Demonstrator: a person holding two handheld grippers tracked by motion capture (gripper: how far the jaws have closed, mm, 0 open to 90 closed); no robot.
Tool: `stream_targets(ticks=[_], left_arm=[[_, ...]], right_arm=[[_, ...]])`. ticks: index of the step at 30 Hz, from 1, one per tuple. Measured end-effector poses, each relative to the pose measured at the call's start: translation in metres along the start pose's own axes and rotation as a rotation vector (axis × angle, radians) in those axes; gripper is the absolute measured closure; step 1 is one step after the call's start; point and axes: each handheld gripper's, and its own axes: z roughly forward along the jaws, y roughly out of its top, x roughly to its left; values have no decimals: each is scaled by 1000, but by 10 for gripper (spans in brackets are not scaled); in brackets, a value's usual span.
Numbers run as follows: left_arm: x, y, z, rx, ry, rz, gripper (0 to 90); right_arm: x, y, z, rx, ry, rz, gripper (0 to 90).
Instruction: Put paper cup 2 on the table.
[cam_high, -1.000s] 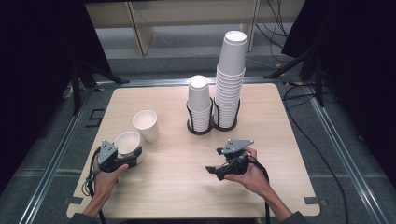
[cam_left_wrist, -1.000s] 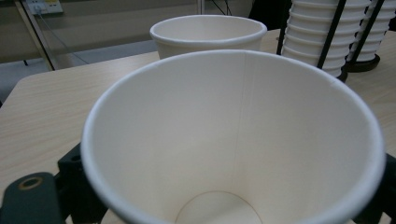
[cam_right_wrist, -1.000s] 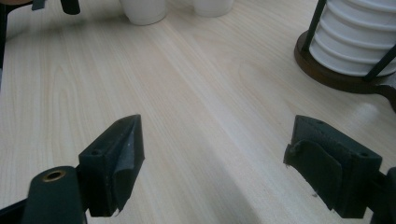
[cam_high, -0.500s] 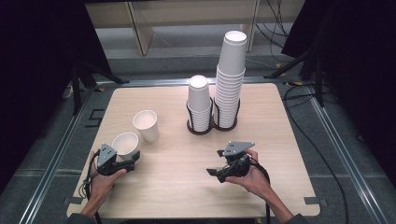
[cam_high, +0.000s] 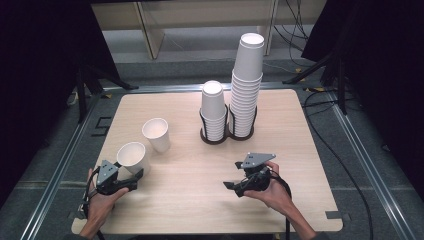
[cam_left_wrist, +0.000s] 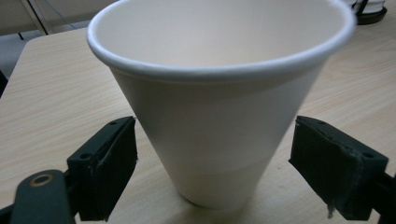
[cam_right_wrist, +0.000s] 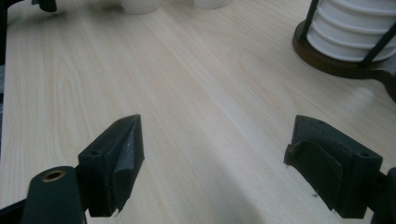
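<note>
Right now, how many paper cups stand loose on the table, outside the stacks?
2. One cup stands near the left front, between the left gripper's jaws. The other cup stands just behind it, toward the stacks, where further cups nest uncounted.

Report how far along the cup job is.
Looks done: the nearer cup and the farther cup stand upright on the table, apart from the stacks in the holder. In hand: the left gripper has just been closing its jaws around the nearer cup, pads not yet touching. The right gripper hangs open over bare table. Left: gripping that cup and moving it, probably the other too.
</note>
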Motion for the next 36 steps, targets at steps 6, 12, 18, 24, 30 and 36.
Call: stream_targets(ticks=[6, 12, 18, 24, 30, 36], left_arm=[[-12, -1, -11, 24, 7, -29, 142], [-30, 1, -25, 10, -5, -45, 142], [-50, 4, -36, -30, -54, -30, 142], [-62, 8, -40, -65, -118, -23, 143], [-70, 11, -41, -45, -142, 11, 143], [-69, 11, -40, -65, -164, 18, 143]], right_arm=[[-3, -4, -6, -11, -20, 19, 188], [-3, -9, -12, -17, -27, 47, 187], [-5, -14, -22, -31, -47, 67, 186], [-1, -20, -29, -47, -57, 78, 181], [4, -26, -33, -37, -61, 60, 177], [13, -33, -35, 4, -73, 47, 168]])
